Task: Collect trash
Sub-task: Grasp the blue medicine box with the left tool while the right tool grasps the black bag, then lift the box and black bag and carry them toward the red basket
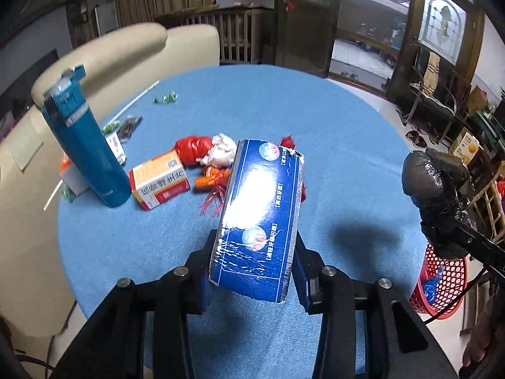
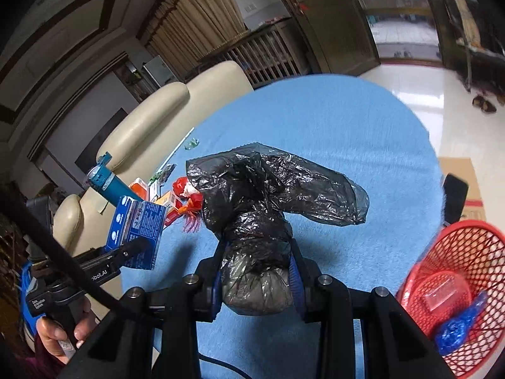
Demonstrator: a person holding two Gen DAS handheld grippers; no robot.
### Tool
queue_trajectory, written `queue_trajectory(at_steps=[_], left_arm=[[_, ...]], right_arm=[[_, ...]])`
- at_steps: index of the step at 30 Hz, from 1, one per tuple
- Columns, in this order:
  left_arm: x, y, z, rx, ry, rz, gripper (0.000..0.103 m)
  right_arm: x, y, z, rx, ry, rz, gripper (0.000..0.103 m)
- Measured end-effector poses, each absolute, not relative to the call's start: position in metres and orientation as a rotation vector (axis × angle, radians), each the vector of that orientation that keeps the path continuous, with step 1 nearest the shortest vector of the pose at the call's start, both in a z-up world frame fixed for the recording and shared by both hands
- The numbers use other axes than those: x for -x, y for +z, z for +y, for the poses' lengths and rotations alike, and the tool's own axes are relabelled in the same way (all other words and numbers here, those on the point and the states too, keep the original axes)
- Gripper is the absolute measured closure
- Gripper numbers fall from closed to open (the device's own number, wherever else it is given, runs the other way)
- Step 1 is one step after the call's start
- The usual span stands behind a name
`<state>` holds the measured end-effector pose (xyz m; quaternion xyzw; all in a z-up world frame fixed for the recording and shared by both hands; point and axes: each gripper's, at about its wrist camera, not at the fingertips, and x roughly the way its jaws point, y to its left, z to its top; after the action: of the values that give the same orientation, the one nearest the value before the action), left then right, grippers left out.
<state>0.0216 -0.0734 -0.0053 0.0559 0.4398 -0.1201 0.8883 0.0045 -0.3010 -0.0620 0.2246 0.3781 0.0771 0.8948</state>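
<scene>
Left wrist view looks down on a round counter (image 1: 331, 132) covered in blue cloth, with a cream sofa (image 1: 104, 60) curving behind its far-left edge. Beside the counter's near-right edge sits a red mesh basket (image 2: 467, 287), holding a crumpled blue wrapper (image 2: 457, 328) and a red lid-like piece. A teal flask (image 1: 85, 145) stands upright on the counter's left part.

Held above the cloth, the left hand-held gripper (image 1: 252, 268) is clamped on a blue carton (image 1: 262, 218) with a glossy printed face, its fingers pressing the two long sides near the lower end; the carton is tilted and clear of the counter. The right hand-held gripper (image 2: 257, 281) is clamped on a knotted black plastic bag (image 2: 262, 221), whose loose top flops right; the bag also hangs off the cloth.

Remaining trash lies grouped behind the carton: an orange-and-white medicine box (image 1: 159, 180) just beside the flask, a red plastic bag (image 1: 192, 150), a wad of white tissue (image 1: 221, 151) touching it, and an orange wrapper (image 1: 211, 178). Further back lie green candy wrappers (image 1: 165, 98) and a thin white stick (image 1: 135, 101).
</scene>
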Motion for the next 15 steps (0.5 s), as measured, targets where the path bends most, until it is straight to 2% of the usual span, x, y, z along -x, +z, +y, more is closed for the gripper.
queue_trajectory(at_steps=[7, 15], left_arm=[[-0.01, 0.007, -0.081, -0.14, -0.264, 0.869, 0.059], [0.002, 0.017, -0.094, -0.175, -0.293, 0.831, 0.059]], right_arm=[[0.018, -0.038, -0.29, -0.353, 0.136, 0.723, 0.066], [0.04, -0.037, -0.291, -0.335, 0.13, 0.711, 0.066]])
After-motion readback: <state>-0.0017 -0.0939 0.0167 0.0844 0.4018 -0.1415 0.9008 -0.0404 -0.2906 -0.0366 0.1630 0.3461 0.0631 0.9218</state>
